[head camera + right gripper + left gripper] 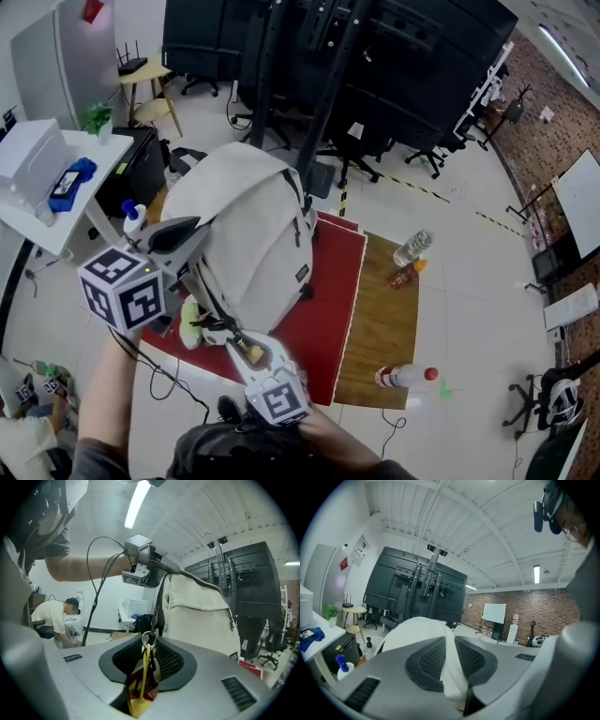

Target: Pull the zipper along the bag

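Note:
A cream backpack (253, 230) stands upright on a red mat (323, 314). My left gripper (195, 239) reaches its upper left edge; in the left gripper view my left gripper (451, 656) is shut on a fold of the cream fabric (452, 672). My right gripper (227, 335) is low at the bag's near side. In the right gripper view my right gripper (147, 656) is shut on a yellow and red charm (140, 686) that hangs from a key ring (148, 638) on the zipper pull. The bag (201, 616) rises behind it, with the left gripper (140, 569) at its top.
A wooden board (380, 323) beside the mat carries two bottles (411, 248) (405, 376). A white table (52, 225) and a spray bottle (134, 218) stand at the left. Dark screens on stands (375, 66) and office chairs lie behind. A person (63, 620) crouches nearby.

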`<action>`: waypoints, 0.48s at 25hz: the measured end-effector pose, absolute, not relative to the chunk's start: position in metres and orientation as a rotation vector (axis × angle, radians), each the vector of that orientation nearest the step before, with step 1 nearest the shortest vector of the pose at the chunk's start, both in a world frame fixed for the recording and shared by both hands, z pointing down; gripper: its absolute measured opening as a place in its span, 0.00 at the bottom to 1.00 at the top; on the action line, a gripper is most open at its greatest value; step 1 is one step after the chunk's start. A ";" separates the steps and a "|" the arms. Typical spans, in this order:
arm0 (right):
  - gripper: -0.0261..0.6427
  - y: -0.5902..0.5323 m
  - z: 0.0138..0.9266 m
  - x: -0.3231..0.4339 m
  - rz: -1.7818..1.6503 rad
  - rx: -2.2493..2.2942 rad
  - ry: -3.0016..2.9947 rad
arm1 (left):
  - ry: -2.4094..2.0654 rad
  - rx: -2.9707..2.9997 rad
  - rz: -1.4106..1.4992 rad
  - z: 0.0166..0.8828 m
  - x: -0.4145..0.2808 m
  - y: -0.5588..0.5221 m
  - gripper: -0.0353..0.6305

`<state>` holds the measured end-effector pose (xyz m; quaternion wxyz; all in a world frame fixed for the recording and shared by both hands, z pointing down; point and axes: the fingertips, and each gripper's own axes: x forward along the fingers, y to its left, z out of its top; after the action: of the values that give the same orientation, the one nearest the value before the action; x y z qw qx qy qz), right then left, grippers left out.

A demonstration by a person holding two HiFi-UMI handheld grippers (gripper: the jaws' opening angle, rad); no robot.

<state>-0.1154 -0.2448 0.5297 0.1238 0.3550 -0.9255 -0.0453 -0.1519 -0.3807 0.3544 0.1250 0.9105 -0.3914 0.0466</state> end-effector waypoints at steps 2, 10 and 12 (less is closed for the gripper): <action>0.21 -0.244 0.530 -0.113 -0.117 1.040 -2.710 | -1.138 2.650 0.132 0.354 -0.151 -0.380 0.16; 0.21 -0.241 0.531 -0.112 -0.093 1.036 -2.733 | -1.171 2.650 0.116 0.352 -0.148 -0.375 0.17; 0.21 -0.242 0.529 -0.112 -0.090 1.032 -2.742 | -1.182 2.651 0.115 0.353 -0.148 -0.375 0.17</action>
<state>-0.1123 -0.2417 0.5291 0.1052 0.3501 -0.9303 -0.0305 -0.1485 -0.3749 0.3526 0.1180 0.9062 -0.4041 0.0393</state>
